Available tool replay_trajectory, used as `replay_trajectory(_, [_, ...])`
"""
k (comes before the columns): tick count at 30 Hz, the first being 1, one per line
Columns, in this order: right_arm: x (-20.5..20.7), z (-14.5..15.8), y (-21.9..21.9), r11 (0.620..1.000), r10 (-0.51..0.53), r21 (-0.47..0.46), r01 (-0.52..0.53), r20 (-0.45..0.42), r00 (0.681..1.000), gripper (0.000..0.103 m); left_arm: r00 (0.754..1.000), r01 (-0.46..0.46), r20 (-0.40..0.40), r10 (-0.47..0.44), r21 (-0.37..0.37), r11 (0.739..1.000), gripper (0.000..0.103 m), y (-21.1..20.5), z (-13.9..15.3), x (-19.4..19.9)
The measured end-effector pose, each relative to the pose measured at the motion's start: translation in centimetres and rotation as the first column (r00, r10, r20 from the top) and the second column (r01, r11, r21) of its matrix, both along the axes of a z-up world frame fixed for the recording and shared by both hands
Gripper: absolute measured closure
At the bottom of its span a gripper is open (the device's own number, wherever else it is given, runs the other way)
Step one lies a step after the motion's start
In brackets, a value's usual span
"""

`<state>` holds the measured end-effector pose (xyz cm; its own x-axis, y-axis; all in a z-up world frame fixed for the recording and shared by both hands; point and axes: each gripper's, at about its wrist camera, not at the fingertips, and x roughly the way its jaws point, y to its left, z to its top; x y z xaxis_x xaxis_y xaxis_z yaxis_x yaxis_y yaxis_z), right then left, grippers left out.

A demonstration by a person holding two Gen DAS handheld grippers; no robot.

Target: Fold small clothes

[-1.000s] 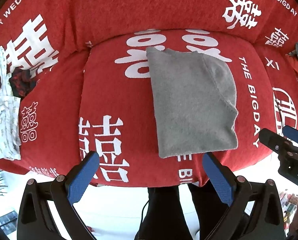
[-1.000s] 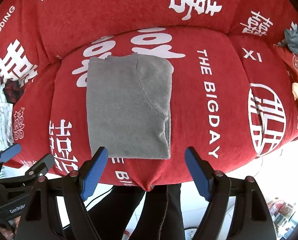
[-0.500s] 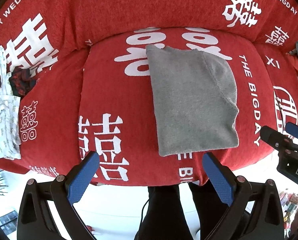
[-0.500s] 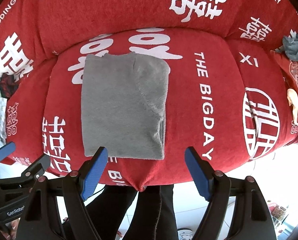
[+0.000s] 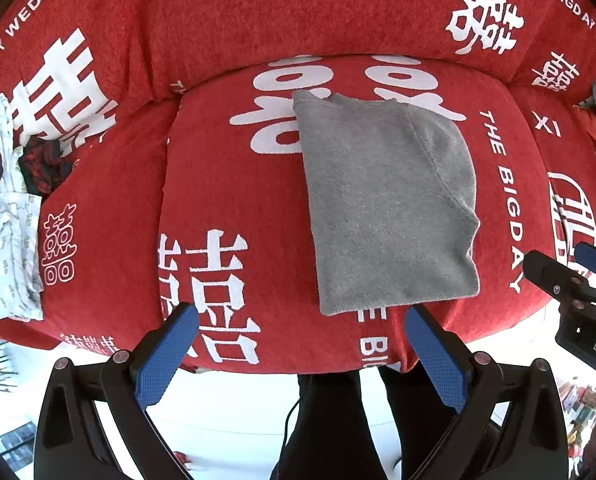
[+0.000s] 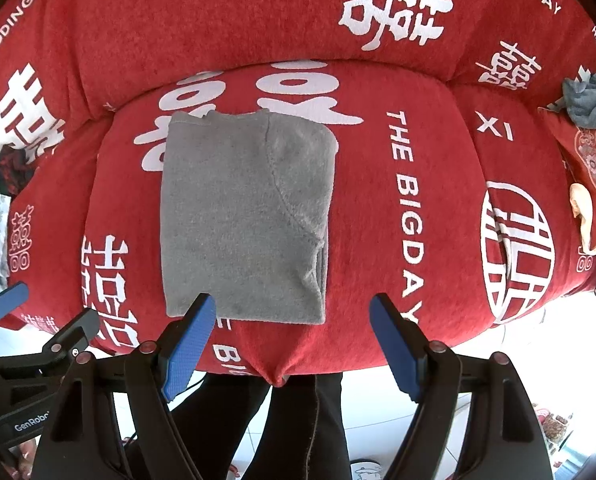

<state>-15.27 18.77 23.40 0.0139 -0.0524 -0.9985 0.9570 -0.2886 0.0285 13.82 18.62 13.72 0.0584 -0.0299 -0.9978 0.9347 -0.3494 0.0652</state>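
A grey fleece garment [image 5: 390, 204] [image 6: 246, 220] lies folded into a neat rectangle on the middle seat of a red sofa [image 5: 226, 32] [image 6: 226, 32] printed with white characters. My left gripper [image 5: 302, 320] hovers open above the sofa's front edge, near the garment's lower left corner, with nothing between its blue pads. My right gripper [image 6: 294, 308] is open too, hanging over the garment's lower right corner and touching nothing. Each gripper shows at the edge of the other's view.
A heap of unfolded clothes [image 5: 6, 208], white patterned and dark ones, lies on the sofa's left seat. A crumpled grey cloth [image 6: 590, 100] and a red cushion [image 6: 586, 168] sit at the far right. The person's dark trouser legs [image 5: 330, 420] stand below the sofa's front edge.
The right wrist view has shifted slightly, so the garment sits a little further left and lower than a second ago. The left gripper and the garment itself have not moved.
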Motion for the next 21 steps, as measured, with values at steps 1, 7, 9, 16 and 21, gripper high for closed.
replay_trajectory(1, [0.01, 0.00, -0.05, 1.000, 0.001, 0.000, -0.001, -0.001, 1.000, 0.021, 1.000, -0.001, 0.000, 0.001, 0.000, 1.000, 0.000, 0.00, -0.01, 0.01])
replay_trajectory(7, [0.06, 0.00, -0.18, 1.000, 0.002, 0.002, -0.002, -0.003, 1.000, 0.021, 1.000, 0.004, 0.000, -0.004, 0.001, 1.000, 0.000, -0.19, -0.10, 0.15])
replay_trajectory(9, [0.06, -0.04, -0.17, 1.000, 0.003, 0.003, -0.003, -0.003, 1.000, 0.021, 1.000, 0.005, 0.001, -0.005, 0.001, 1.000, 0.000, -0.18, -0.10, 0.15])
replay_trajectory(16, [0.06, -0.11, -0.22, 1.000, 0.002, 0.002, -0.002, -0.005, 1.000, 0.021, 1.000, 0.003, 0.000, -0.003, 0.001, 1.000, 0.000, -0.21, -0.11, 0.12])
replay_trajectory(21, [0.06, -0.13, -0.32, 1.000, 0.004, 0.003, -0.004, -0.005, 1.000, 0.021, 1.000, 0.005, 0.004, -0.005, -0.002, 1.000, 0.000, -0.52, -0.22, 0.26])
